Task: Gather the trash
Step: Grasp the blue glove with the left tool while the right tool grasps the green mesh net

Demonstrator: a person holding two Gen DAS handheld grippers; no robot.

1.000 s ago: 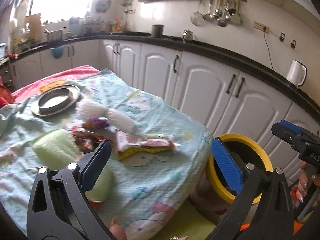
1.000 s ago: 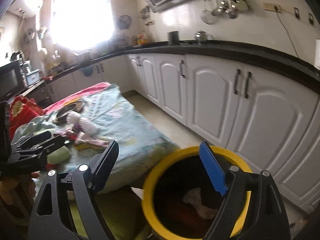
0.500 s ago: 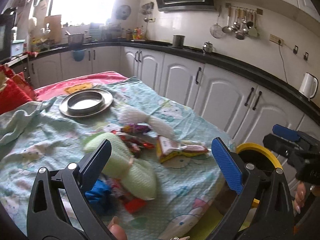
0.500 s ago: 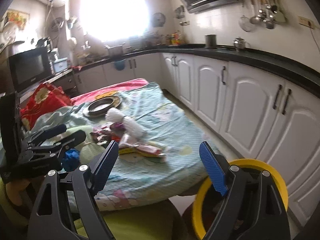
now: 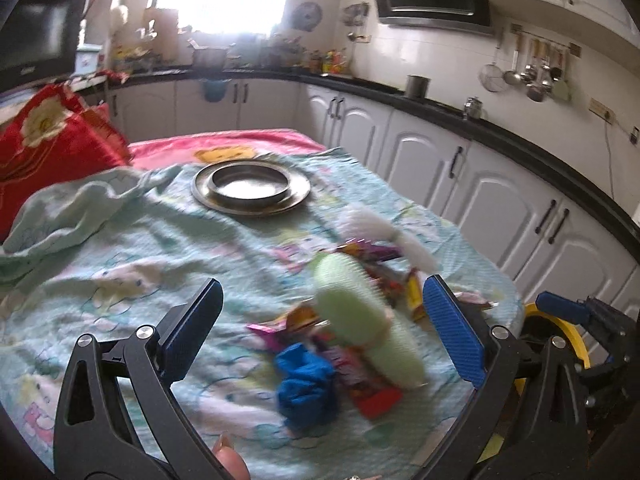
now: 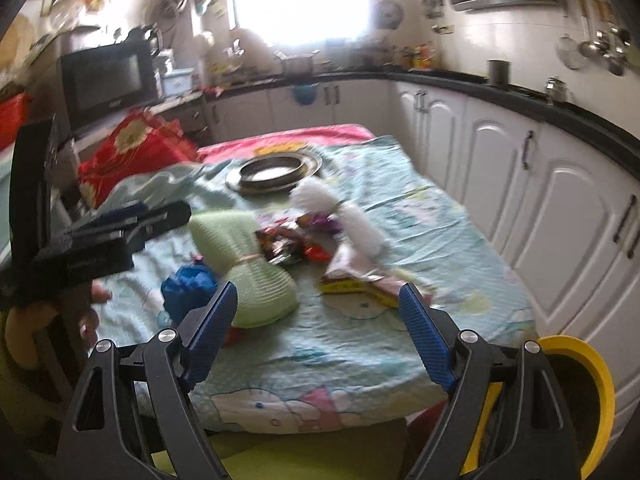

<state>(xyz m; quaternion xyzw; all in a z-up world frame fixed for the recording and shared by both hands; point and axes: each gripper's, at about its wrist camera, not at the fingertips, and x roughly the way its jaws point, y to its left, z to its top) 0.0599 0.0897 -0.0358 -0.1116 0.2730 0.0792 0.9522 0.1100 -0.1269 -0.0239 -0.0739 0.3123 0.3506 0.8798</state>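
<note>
a kitchen with white cabinets rings a table under a pale blue cartoon cloth (image 6: 360, 336); we take its metal plate (image 5: 251, 189) as our landmark. nearer us than the plate lies the trash pile (image 6: 296, 240), wrappers too blurred to read, beside a green bundle (image 5: 360, 316) and blue wad (image 5: 306, 384). the yellow bin (image 6: 588, 400) is cut off, contents hidden. our left gripper (image 5: 320, 332) and right gripper (image 6: 318, 328) are spread wide, holding nothing.
</note>
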